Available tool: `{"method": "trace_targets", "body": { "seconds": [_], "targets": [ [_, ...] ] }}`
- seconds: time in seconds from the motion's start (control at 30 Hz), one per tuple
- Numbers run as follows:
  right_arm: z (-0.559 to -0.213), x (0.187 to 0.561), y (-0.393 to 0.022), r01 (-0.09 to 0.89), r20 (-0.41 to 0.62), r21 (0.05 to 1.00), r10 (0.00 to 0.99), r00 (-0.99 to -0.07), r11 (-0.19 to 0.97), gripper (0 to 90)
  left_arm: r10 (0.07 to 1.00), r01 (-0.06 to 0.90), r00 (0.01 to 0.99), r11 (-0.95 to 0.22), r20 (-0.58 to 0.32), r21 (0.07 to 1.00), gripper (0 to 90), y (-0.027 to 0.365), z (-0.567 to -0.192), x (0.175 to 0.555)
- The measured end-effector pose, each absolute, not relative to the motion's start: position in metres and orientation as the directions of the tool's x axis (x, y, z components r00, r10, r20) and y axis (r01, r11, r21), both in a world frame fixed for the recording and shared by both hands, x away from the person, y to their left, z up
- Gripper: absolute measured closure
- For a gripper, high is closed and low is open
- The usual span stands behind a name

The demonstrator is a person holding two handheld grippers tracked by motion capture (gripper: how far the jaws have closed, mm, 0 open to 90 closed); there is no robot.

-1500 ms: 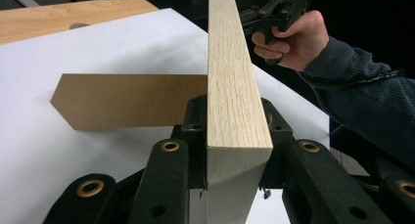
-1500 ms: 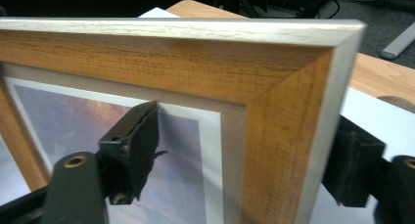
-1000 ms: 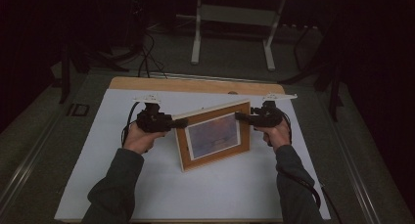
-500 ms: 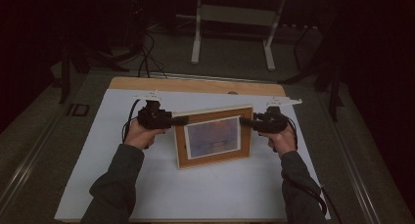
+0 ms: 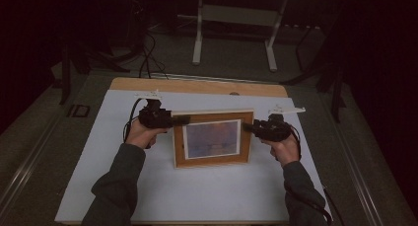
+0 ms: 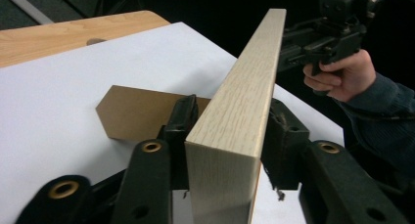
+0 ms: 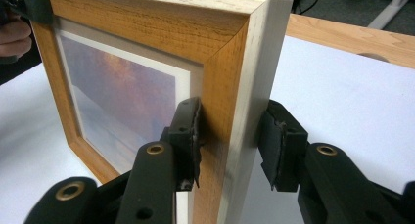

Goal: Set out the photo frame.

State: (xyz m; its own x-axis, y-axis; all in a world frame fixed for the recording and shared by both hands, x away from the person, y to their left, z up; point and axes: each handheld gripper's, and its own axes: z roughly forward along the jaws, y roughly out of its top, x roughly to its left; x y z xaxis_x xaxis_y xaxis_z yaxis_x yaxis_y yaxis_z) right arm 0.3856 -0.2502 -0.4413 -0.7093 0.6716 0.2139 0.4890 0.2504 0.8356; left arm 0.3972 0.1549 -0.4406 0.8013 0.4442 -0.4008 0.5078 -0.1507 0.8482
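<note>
The wooden picture frame stands up on the white table, with a pink and blue cloudy picture inside and no words on it. The left gripper has been opening, the right gripper closing; their jaws sit around the frame's edges without squeezing.

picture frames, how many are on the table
1. The frame stands upright mid-table on the white sheet, between the left gripper and the right gripper.
</note>
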Motion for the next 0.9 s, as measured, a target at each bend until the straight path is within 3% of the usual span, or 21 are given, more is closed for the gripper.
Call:
{"method": "trace_targets", "body": {
  "seconds": [0.13, 0.3, 0.6, 0.9],
  "targets": [
    [-0.442, 0.378, -0.249, 0.487, 0.207, 0.841, 0.691, -0.692, 0.237, 62.1, 0.447, 0.521, 0.793, -0.144, -0.415, 0.841, 51.1, 0.157, -0.442, 0.398],
    [-0.441, 0.367, -0.250, 0.496, 0.211, 0.841, 0.713, -0.669, 0.216, 62.4, 0.474, 0.513, 0.788, -0.153, -0.393, 0.845, 50.3, 0.163, -0.437, 0.393],
    [-0.441, 0.360, -0.252, 0.518, 0.237, 0.832, 0.718, -0.655, 0.198, 62.8, 0.456, 0.519, 0.793, -0.157, -0.405, 0.840, 60.9, 0.161, -0.437, 0.393],
    [-0.441, 0.360, -0.253, 0.524, 0.247, 0.828, 0.713, -0.656, 0.196, 62.9, 0.448, 0.563, 0.769, -0.137, -0.456, 0.815, 61.7, 0.163, -0.438, 0.391]
  ]
}}
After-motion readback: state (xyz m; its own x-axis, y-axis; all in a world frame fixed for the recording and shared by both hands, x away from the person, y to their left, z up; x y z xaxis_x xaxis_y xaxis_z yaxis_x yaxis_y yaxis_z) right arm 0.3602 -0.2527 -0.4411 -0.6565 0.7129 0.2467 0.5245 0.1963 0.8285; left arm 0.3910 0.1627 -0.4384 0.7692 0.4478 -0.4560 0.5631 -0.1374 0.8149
